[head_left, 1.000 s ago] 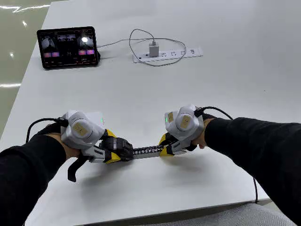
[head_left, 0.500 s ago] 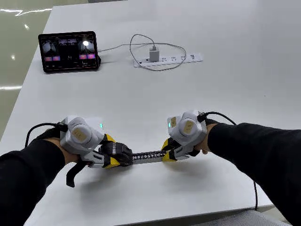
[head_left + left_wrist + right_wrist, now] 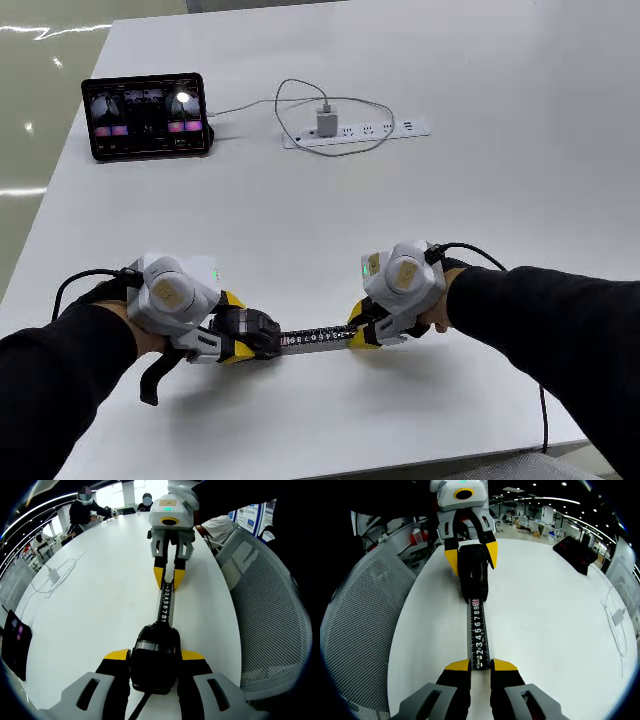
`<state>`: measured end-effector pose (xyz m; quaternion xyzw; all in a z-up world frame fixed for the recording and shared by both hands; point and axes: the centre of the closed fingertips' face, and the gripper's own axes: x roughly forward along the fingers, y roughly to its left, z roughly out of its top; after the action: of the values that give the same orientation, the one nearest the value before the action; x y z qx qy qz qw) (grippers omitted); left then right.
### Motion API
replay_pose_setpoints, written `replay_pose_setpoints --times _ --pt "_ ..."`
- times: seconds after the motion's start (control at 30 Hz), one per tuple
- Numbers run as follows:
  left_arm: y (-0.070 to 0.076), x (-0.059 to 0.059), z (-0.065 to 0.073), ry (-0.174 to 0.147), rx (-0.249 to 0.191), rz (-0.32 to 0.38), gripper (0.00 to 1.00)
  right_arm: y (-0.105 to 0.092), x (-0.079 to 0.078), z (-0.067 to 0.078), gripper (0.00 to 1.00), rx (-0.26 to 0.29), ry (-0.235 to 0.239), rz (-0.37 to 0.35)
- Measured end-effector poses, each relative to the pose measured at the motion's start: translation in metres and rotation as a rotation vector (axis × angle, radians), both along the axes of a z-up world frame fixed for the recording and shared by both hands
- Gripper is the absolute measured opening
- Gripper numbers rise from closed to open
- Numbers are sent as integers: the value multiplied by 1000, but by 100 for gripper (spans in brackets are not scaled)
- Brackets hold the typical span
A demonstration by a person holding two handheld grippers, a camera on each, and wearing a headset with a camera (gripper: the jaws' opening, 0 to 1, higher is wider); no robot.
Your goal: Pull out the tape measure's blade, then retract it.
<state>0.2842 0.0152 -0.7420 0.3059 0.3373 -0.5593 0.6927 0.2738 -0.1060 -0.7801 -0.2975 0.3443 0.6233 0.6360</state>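
1. The tape measure case (image 3: 255, 332) was clamped by the left gripper (image 3: 155, 656) over the table's (image 3: 300, 220) near side.
2. The blade (image 3: 478, 630) tip was pinched by the right gripper (image 3: 480, 666); snap-back could be caused by slippage.

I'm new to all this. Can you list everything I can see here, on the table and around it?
table: one, white, under everything
tablet: one, black, screen lit, far left of the table
power strip: one, white, far side, to the right of the tablet
charger: one, white, plugged into the strip, with a looping white cable
tape measure case: one, black, near edge
blade: one, numbered, drawn out of the case
mesh chair: one, pale grey, beside the table
people: at least two, dark clothes, at the table's far end
left gripper: grey with yellow tips, shut on the case
right gripper: same colours, shut on the blade's end
sleeves: two, black
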Motion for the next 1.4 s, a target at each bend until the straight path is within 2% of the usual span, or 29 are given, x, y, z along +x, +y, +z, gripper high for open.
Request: replay_pose_setpoints --times 1.4 --pt "0 0 0 -2 -7 13 30 -26 3 -1 11 -27 -2 0"
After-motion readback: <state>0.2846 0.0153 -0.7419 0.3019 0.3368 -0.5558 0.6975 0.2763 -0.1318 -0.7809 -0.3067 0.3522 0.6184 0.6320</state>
